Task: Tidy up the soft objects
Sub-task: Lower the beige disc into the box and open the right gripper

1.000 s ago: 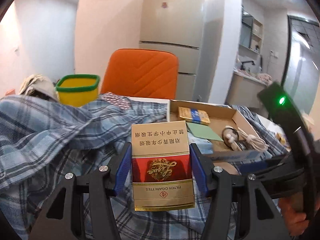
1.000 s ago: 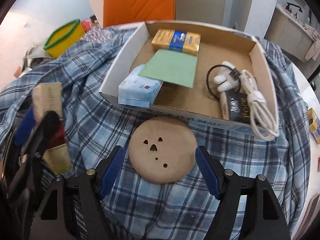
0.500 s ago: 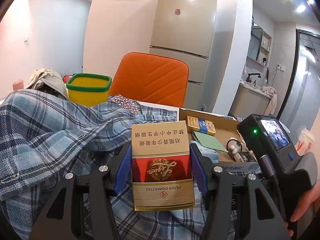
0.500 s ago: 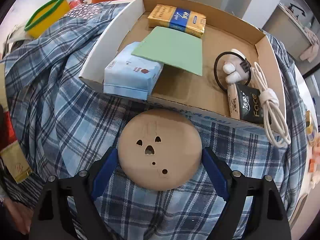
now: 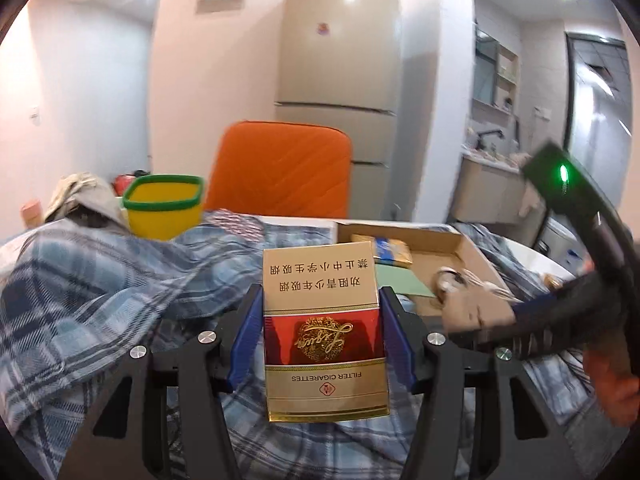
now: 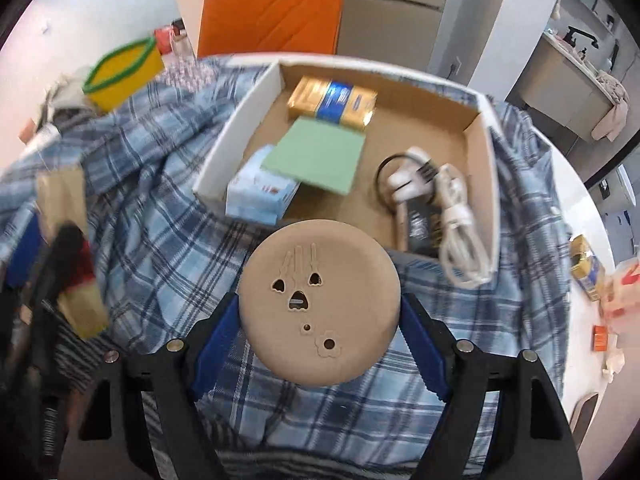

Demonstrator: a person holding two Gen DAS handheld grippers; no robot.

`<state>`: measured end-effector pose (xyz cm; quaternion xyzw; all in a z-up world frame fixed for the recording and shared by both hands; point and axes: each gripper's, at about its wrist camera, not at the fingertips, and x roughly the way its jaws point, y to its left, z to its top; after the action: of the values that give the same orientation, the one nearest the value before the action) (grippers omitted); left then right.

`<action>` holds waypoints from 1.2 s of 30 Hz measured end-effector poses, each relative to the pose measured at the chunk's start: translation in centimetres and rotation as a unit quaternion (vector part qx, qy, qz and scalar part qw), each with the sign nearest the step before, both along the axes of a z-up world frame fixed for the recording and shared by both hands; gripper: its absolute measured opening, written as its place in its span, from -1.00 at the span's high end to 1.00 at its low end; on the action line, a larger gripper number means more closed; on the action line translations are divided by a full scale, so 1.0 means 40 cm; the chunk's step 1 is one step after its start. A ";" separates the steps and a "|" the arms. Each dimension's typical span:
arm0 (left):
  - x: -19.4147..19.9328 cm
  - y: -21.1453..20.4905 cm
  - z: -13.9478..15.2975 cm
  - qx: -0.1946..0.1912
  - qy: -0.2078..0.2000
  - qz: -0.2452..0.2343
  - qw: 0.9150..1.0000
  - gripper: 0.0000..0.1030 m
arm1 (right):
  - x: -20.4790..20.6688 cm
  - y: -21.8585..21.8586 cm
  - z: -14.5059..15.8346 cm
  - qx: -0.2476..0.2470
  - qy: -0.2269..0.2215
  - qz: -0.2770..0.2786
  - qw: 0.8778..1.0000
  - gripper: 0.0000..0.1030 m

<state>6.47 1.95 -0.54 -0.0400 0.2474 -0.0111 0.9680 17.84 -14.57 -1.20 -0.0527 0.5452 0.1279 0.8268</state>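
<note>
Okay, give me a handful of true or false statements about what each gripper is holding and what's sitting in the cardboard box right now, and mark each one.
1. The left gripper is shut on a cigarette pack. True.
2. The right gripper is empty. False: it clamps a round tan disc.
3. The cardboard box is empty. False: it holds a green sheet, a white cable and other items.
4. The box rests on plaid cloth. True.

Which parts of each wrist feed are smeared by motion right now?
Left wrist view: the red-and-gold cigarette pack is sharp, the right gripper at the edge smears. Right wrist view: the round tan disc is crisp, the cardboard box is softened.
</note>
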 end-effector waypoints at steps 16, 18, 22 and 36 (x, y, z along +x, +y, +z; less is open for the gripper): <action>0.209 -0.111 0.152 0.025 0.015 -0.045 0.999 -0.08 | 0.246 -0.121 0.019 0.017 -0.014 -0.056 0.998 -0.59; 0.229 -0.120 0.149 0.026 0.018 -0.043 0.999 -0.08 | 0.268 -0.113 0.007 0.016 -0.011 -0.053 0.998 -0.60; 0.254 -0.129 0.137 0.035 0.022 -0.041 0.998 -0.08 | 0.292 -0.108 -0.015 0.016 -0.017 -0.050 0.998 -0.65; 0.326 -0.144 0.107 0.035 0.054 -0.047 0.997 -0.09 | 0.272 -0.165 0.013 0.027 -0.034 -0.049 0.998 -0.66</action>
<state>19.50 -3.81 3.74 0.0050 0.3013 -0.0458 0.9524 28.74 -21.17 -0.69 -0.0077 0.5147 0.0999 0.8515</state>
